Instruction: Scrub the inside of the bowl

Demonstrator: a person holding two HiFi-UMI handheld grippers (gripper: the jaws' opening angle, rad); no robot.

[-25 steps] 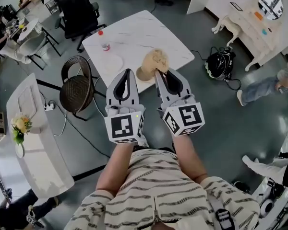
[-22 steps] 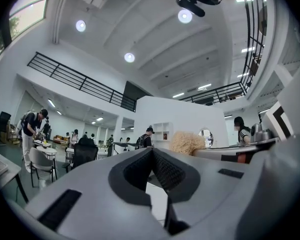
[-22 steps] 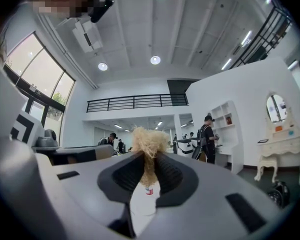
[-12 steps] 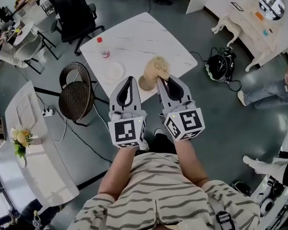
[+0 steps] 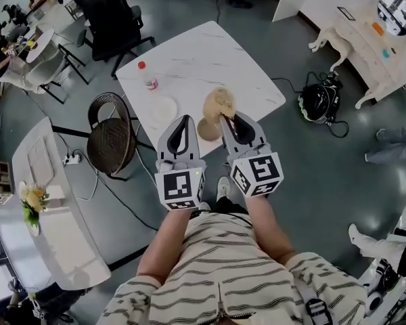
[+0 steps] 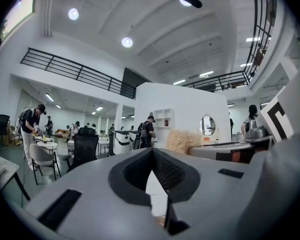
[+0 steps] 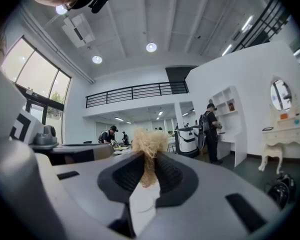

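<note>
Scarcely anything had shifted in the last second: right tongs [image 5: 224,116] stayed clamped on the scrubber [image 5: 218,102] over the bowl [image 5: 204,131] near the surface [image 5: 203,59] edge. Left tongs [image 5: 182,119] were closed, empty. Scrubbing seemed unstarted; the next move called for lowering the scrubber inside.

The table [image 5: 203,59] and the bowl [image 5: 207,131] at its near edge have drawn closer to the person. The left gripper [image 5: 183,119] and right gripper [image 5: 225,116] now reach slightly past the bowl. A shoe [image 5: 222,185] has come into sight below them.
</note>
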